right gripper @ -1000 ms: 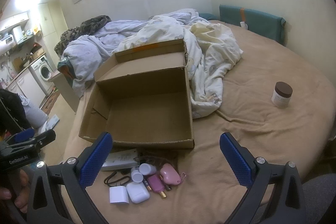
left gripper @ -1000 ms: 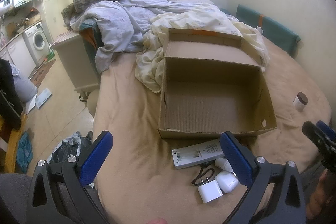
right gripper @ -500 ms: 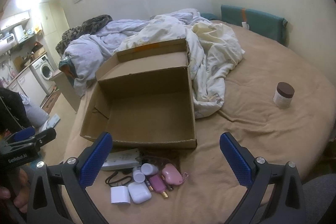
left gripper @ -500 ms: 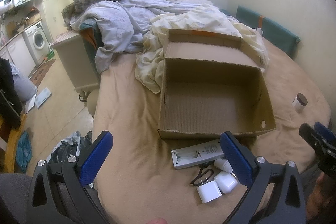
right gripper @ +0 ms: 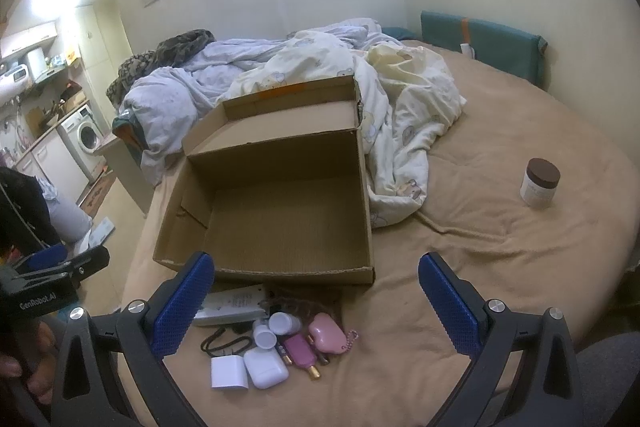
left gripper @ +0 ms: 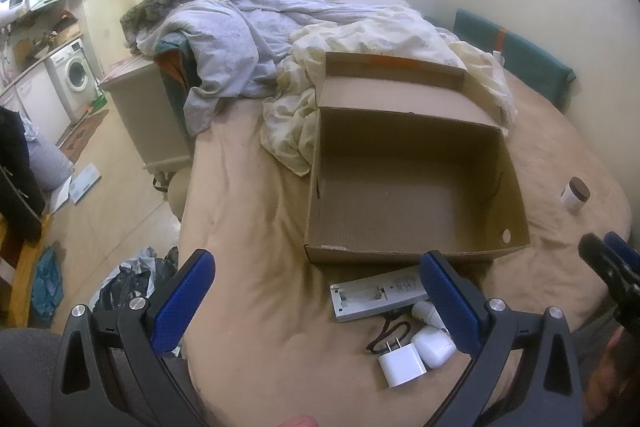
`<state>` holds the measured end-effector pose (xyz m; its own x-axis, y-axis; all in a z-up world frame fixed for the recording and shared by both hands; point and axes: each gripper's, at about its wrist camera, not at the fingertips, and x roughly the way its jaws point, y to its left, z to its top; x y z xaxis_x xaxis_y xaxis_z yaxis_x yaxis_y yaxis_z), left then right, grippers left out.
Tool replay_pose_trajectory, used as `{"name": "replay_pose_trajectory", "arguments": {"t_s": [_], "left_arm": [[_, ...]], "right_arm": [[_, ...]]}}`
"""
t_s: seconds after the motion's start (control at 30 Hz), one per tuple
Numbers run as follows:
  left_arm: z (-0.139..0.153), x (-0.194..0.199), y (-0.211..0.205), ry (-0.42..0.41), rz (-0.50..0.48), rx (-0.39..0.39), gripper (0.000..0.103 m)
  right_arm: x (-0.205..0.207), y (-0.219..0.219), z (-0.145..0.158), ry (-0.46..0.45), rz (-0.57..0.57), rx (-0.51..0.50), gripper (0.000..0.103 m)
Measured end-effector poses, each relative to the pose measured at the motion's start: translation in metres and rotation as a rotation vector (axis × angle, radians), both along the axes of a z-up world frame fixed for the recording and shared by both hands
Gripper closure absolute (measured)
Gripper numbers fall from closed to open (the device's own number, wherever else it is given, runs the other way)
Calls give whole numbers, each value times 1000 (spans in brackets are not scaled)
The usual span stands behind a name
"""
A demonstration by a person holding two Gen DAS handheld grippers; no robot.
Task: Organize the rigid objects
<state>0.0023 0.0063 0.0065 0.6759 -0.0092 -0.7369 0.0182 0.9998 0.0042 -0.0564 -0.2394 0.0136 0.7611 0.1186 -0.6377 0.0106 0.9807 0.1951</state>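
An open, empty cardboard box (left gripper: 412,187) (right gripper: 272,211) lies on the tan bed. In front of it sits a cluster of small items: a grey remote (left gripper: 376,297) (right gripper: 234,305), a white charger plug (left gripper: 402,365) (right gripper: 228,373), a white earbud case (left gripper: 434,345) (right gripper: 266,367), two small white bottles (right gripper: 276,329), a pink pouch (right gripper: 326,333) and a purple stick-shaped item (right gripper: 302,349). My left gripper (left gripper: 320,303) hovers open just left of the cluster. My right gripper (right gripper: 316,307) hovers open above it. Neither holds anything.
A brown-lidded white jar (right gripper: 540,189) (left gripper: 575,194) stands alone on the bed to the right. Crumpled duvets (right gripper: 340,79) lie behind the box. A teal cushion (right gripper: 480,43) leans on the wall. The floor, a bedside cabinet (left gripper: 148,115) and a washing machine (left gripper: 74,77) lie left.
Both views have shifted only slightly; the right view has edged a little to the left. Nothing has been picked up or moved.
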Motion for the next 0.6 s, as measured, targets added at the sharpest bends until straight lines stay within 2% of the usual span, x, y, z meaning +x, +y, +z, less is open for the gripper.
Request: {"name": "replay_pose_trajectory", "arguments": {"t_s": [0.6], "left_arm": [[0, -1, 2, -1, -2, -3, 1]], "right_arm": [[1, 1, 0, 5, -5, 9, 0]]}}
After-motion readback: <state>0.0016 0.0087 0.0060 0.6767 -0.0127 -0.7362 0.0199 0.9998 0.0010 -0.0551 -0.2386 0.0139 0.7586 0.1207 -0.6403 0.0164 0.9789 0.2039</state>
